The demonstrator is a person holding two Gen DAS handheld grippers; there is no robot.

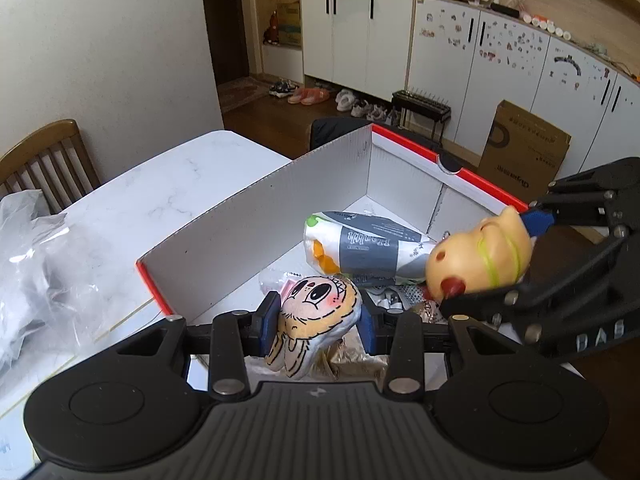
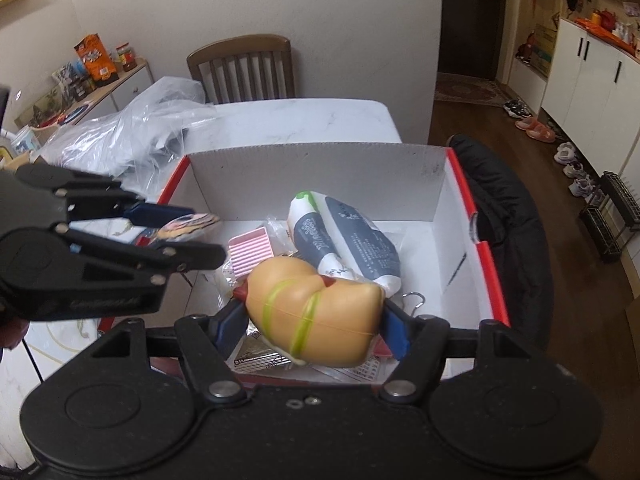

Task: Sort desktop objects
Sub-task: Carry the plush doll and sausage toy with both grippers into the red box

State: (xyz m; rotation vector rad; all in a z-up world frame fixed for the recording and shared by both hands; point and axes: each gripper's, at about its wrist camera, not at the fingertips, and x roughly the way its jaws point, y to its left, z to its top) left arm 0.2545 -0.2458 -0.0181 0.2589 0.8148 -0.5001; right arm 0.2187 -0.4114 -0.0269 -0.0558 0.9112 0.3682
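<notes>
Holding a toy each, both grippers hang over the open box (image 2: 436,196) on the white worktop (image 1: 168,192). The left gripper (image 1: 318,320) is squeezed tight on a flat soft bunny toy (image 1: 316,312), with a blue pad pressing each side so it cannot slip. The right gripper (image 2: 312,320) is spread wider because its toy is fatter: a round tan squishy toy (image 2: 316,316) with yellow-green bands, held at both ends. Both grippers tilt down toward the inside of the box, so I think the toys are meant to go in there. A soft white and grey packet (image 2: 344,236) already lies in the box, next to a small pink ridged thing (image 2: 250,250) and some wrappers. A crinkly clear plastic bag (image 1: 36,264) sits on the worktop outside the box. Both toys are up in the air and not touching the box floor yet
</notes>
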